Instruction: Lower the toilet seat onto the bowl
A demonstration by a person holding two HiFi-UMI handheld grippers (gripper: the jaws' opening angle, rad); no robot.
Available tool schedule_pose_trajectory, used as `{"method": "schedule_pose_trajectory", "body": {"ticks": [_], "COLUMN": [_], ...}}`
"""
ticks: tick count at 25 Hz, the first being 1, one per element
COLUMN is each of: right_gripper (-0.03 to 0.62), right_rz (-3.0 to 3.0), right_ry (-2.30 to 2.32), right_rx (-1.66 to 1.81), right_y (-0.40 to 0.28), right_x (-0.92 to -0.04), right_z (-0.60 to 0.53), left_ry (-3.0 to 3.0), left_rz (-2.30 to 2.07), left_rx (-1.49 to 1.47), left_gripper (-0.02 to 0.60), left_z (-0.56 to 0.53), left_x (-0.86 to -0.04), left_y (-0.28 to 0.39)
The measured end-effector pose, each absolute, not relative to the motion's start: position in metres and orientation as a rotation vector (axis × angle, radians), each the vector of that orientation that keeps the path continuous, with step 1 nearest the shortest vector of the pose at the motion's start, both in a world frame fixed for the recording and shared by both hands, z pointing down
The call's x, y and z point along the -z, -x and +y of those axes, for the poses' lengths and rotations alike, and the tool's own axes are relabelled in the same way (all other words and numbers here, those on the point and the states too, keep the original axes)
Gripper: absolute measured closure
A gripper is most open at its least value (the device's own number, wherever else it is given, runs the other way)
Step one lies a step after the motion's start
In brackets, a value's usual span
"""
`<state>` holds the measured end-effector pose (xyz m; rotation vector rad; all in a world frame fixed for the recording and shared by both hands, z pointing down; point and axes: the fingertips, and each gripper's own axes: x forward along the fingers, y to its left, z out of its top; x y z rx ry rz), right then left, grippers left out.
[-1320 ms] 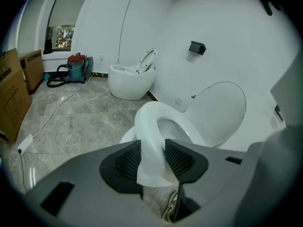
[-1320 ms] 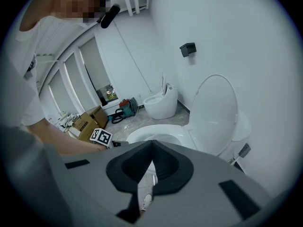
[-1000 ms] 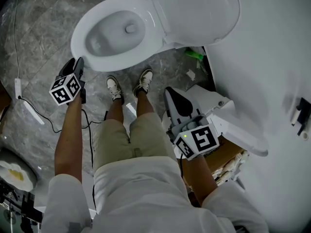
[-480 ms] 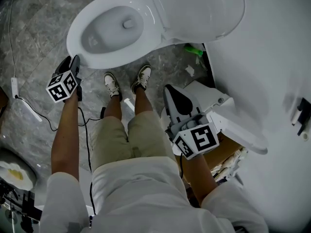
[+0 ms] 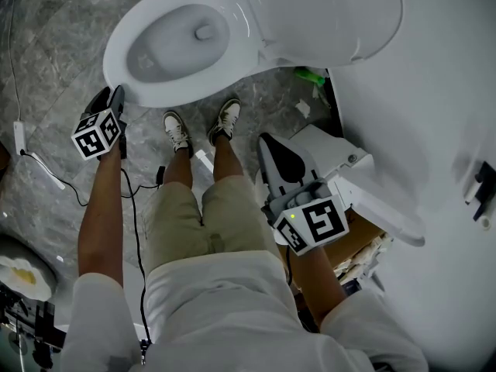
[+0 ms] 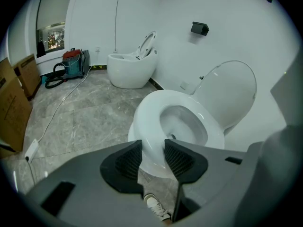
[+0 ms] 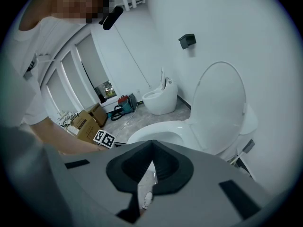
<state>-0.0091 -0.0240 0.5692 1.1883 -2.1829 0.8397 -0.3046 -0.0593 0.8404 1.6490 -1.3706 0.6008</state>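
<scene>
The white toilet bowl (image 5: pixel 178 41) stands on the grey marble floor, with its seat and lid (image 5: pixel 333 14) raised against the wall. My left gripper (image 5: pixel 108 97) hovers beside the bowl's front left rim without touching it. In the left gripper view the bowl (image 6: pixel 180 122) and raised lid (image 6: pixel 229 96) lie ahead, and the left gripper (image 6: pixel 153 144) is open with nothing between its pads. My right gripper (image 5: pixel 271 142) hangs low at the person's right leg, away from the toilet. In the right gripper view the right gripper (image 7: pixel 151 144) is shut and empty, facing the lid (image 7: pixel 220 108).
A white boxy unit (image 5: pixel 364 184) stands close to the right gripper. A cable (image 5: pixel 46 173) runs over the floor at the left. The person's shoes (image 5: pixel 177 134) are just in front of the bowl. Further off are a second toilet (image 6: pixel 130 70), a vacuum cleaner (image 6: pixel 71 63) and cardboard boxes (image 6: pixel 14 103).
The head view has shifted a little. The left gripper has crept slightly up and left along the bowl's front. The right gripper has barely moved, and neither gripper's jaws have changed.
</scene>
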Motion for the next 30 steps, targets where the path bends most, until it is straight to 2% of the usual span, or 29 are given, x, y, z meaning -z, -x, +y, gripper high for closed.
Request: {"method": "schedule_pose_trajectory", "body": {"ticks": [30], "right_gripper": [0.597], "right_rz": [-2.133], "right_ry": [-1.181], "right_rx": [-0.894], "right_y": [0.001], "right_x": [-0.595], "right_z": [-0.034], "left_ry": [-1.591], "left_rz": [-1.318], "left_rx": [-0.774], "left_gripper": [0.431], "left_z": [-0.057], "left_x": [-0.897], "left_y": [0.306]}}
